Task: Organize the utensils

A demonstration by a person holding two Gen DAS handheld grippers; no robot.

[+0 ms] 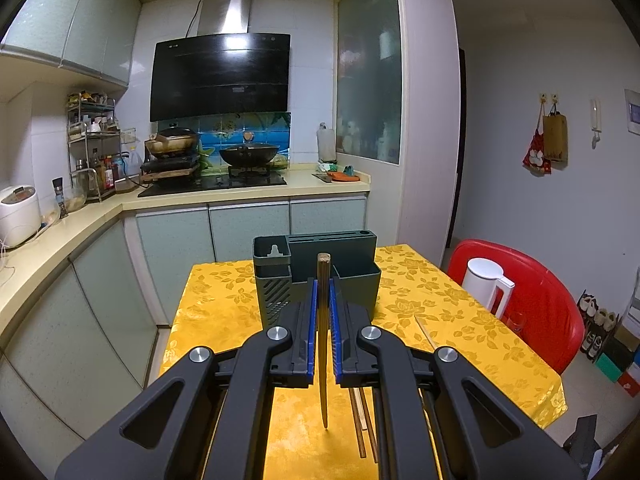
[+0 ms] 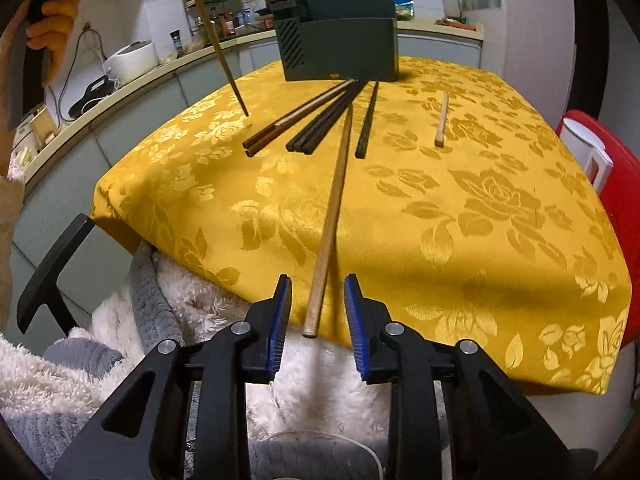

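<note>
Left gripper [image 1: 323, 304] level, chopstick [image 1: 323, 340] upright

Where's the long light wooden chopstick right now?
In the right wrist view, the long light chopstick lies on the yellow tablecloth, its near end overhanging between the right hand-held gripper's open blue pads.

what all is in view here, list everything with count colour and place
tablecloth: one, yellow floral, covering the table
utensil holder: one, dark green, far end of table
loose chopsticks: several, brown and black, lying before the holder; exact count unclear
pale chopstick: one, light wood, apart to their right
long chopstick: one, light wood, on the cloth, near end between the right jaws, unclamped
held chopstick: one, brown, above the table
kettle: one, white, on red chair
wok: one, black, on stove
left gripper: black, shut on held chopstick
right gripper: black, open
hand: one, on a black handle, upper left of the right view
</note>
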